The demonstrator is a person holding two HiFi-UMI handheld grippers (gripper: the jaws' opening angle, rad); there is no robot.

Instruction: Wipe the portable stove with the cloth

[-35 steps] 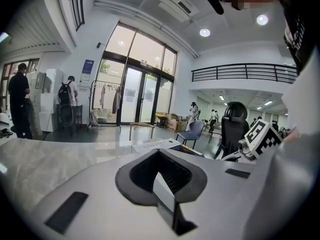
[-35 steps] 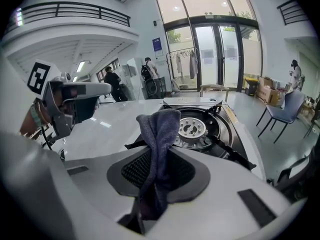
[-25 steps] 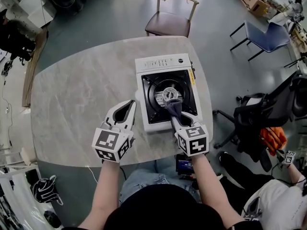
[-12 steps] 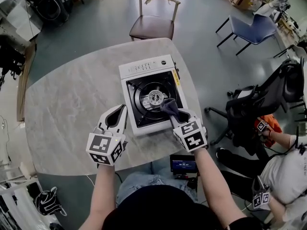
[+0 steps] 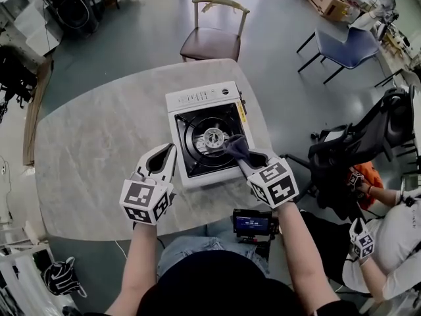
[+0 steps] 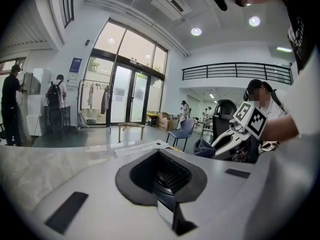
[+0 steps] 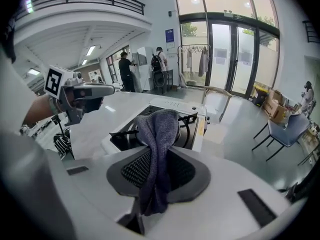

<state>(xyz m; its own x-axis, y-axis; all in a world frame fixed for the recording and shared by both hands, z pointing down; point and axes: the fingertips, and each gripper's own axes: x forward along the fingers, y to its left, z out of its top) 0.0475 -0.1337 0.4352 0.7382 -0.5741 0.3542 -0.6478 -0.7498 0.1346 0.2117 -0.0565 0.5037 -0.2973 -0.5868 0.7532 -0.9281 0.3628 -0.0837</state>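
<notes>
My right hand-held gripper [image 5: 242, 157] pinches the grey cloth [image 5: 233, 143], its bunched end down on the portable stove [image 5: 200, 98] near the burner, ready to scrub. My left hand-held gripper [image 5: 170, 151], jaws pressed together and empty, waits over the surface [image 5: 92, 137] beside the stove, probably to brace it.

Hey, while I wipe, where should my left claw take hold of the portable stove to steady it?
Probably its left rim, approached from the left. The portable stove lies flat as a low square box, so a raised edge is what jaws could pinch. The left claw, shut and empty, sits beside that edge; the right claw holds the cloth over the burner's right side.
</notes>
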